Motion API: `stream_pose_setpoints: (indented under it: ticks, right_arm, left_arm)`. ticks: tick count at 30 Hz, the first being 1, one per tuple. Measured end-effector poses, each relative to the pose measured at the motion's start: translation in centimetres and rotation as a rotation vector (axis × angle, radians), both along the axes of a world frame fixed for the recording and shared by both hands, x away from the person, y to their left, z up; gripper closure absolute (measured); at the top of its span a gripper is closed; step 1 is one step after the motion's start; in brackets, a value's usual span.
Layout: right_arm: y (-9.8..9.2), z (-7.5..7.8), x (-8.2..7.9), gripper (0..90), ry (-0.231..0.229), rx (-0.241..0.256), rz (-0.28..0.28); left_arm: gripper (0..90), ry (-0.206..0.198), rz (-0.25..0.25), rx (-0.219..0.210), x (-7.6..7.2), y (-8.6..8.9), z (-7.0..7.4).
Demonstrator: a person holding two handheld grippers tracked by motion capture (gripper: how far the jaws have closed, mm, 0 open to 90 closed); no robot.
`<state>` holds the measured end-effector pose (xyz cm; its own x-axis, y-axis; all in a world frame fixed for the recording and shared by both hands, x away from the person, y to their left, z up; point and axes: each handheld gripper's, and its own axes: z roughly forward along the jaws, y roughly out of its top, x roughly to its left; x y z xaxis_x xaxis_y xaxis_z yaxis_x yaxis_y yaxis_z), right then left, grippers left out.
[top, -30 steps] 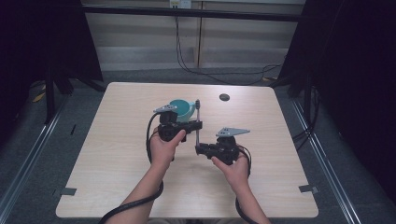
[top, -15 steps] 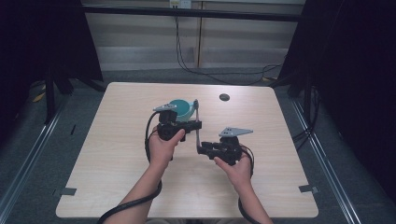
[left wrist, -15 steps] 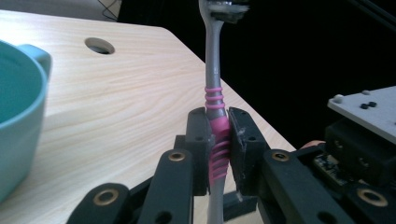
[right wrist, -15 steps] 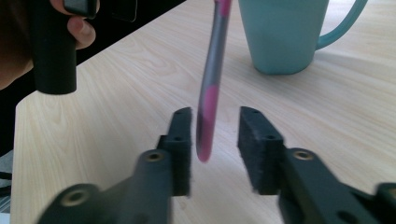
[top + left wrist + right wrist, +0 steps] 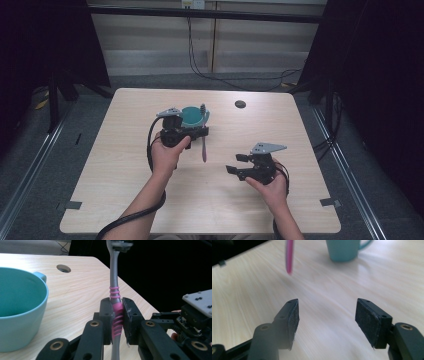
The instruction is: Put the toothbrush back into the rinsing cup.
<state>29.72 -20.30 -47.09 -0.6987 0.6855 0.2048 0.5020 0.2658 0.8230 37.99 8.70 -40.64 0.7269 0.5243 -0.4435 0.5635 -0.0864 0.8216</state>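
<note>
Pink-gripped and grey, the toothbrush [image 5: 115, 315] now rests in your left gripper [image 5: 116, 320] alone, clamped at the ribbed handle and held off the table just beside the teal mug [image 5: 195, 116]. Half a second ago your right gripper [image 5: 239, 164] sat close against it; now it has pulled back towards you, jaws wide apart and empty. That reads as a finished handover, leaving the drop into the mug. Your left gripper view shows the pads biting the ribs, which the high view cannot resolve. Your right gripper view shows the handle's tip [image 5: 289, 257] hanging free.
</note>
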Motion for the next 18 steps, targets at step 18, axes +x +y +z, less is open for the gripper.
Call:
stream_pose_setpoints:
  ticks: [18]
  right_arm:
    - [-2.8, -3.0, -1.6, 20.7, 0.071, -0.149, -0.016]
  left_arm:
    - [79.3, -0.023, 0.02, 0.04, 0.5, 1.3, 0.9]
